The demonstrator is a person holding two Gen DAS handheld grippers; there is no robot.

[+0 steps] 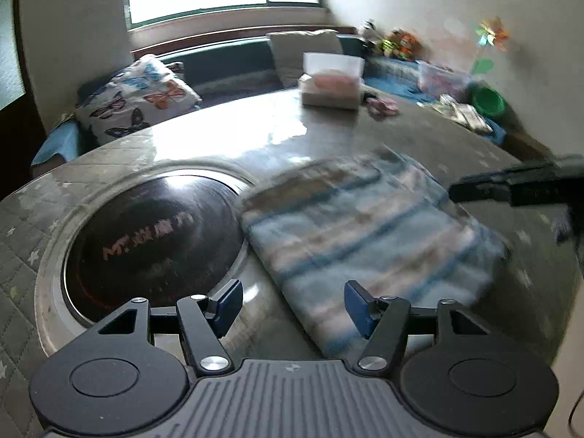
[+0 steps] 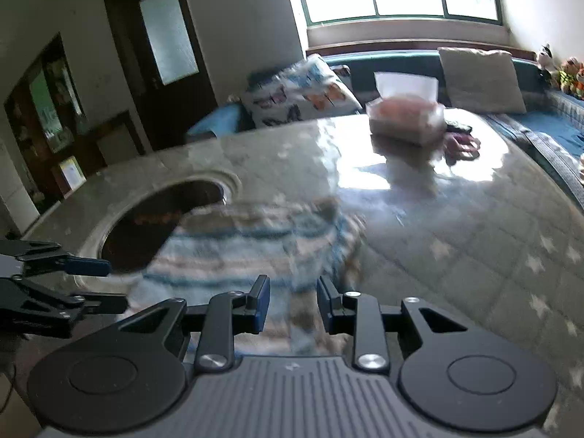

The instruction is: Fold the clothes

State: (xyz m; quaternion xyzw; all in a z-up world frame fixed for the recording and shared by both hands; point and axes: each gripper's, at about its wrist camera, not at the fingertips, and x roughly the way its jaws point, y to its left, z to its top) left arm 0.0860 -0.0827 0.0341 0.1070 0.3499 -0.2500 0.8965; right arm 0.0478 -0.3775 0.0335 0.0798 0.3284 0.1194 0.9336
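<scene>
Folded blue-and-white striped cloth bundle [image 1: 368, 233] is lying on the round grey quilted bench [image 1: 204, 138], filling centre-right of the left wrist view; its left edge is overlapping the rim of the dark round inset hob [image 1: 149, 244]. Frames are blurring, so edges are soft

Left claw [image 1: 294, 306] is sitting spread and empty at lower centre; the bundle's near corner is showing just above its right finger and the gap. Long axis of the bundle is running from lower centre up toward the right of frame

Right claw [image 2: 294, 301] is also standing spread, pinching nothing, with the cloth [image 2: 248, 252] lying directly ahead and passing under the gap. In the left view the right claw [image 1: 478, 189] is showing at the right edge, beside the bundle's far end

Judgement: each claw is fronting one end of the long axis; both are looking about equally near, the right more squarely over fabric. Whether either is touching the cloth I cannot tell
</scene>
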